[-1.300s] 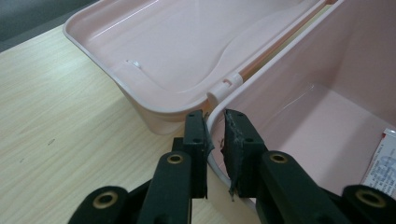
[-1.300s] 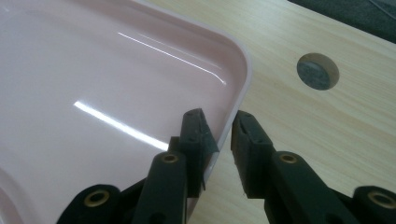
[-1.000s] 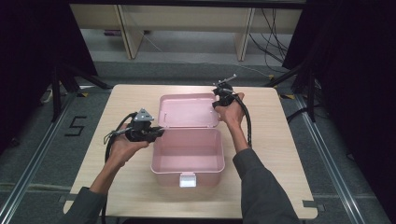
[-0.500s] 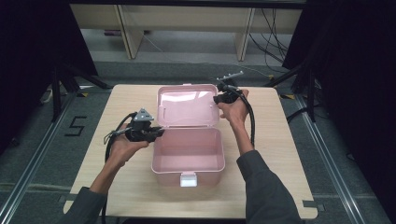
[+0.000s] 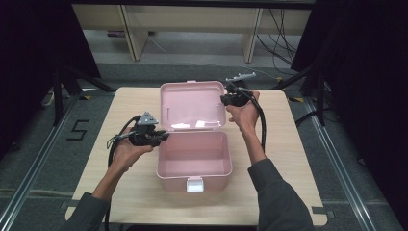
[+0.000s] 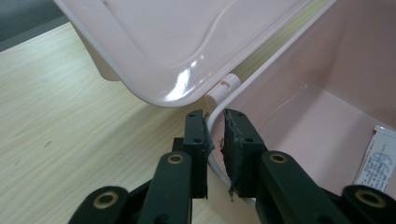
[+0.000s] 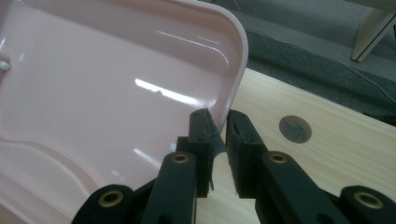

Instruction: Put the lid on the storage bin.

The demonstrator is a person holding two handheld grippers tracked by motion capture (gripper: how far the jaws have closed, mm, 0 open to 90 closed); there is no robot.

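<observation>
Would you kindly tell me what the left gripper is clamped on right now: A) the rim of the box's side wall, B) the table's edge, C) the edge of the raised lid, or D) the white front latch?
A: in the left gripper view, the left gripper has its jaws on either side of the pink box wall's rim, near the hinge, while the right gripper holds the raised lid.

Glossy smooth pink plastic box; matt light wood-grain table.

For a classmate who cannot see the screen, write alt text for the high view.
A pink plastic box sits open on a wooden table, its lid raised nearly upright. The left gripper clamps the box's left rim while the right gripper pinches the lid's right edge.
</observation>
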